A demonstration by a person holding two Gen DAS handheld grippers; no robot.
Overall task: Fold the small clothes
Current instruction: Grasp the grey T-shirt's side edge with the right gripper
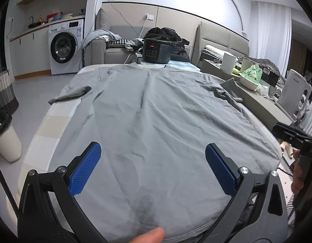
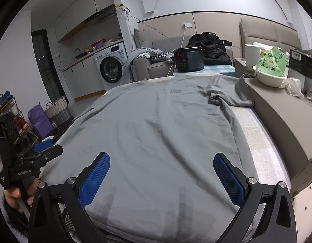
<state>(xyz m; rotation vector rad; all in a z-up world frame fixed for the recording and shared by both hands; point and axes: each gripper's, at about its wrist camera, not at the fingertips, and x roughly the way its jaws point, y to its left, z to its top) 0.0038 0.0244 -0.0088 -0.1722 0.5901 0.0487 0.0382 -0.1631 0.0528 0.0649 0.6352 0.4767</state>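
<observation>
The plain grey cotton T-shirt [image 1: 156, 121] lies spread flat, its hem just under both tongs. The left gripper [image 1: 153, 158] and right gripper [image 2: 161, 169] hang wide apart and empty above it. To start well, I would pinch each hem corner squarely, outward of the tongs, catching both fabric layers.

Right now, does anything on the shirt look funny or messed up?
Yes. The gray T-shirt lies flat, but its right sleeve is bunched and folded over beside the ledge, and creases cross the front.
</observation>
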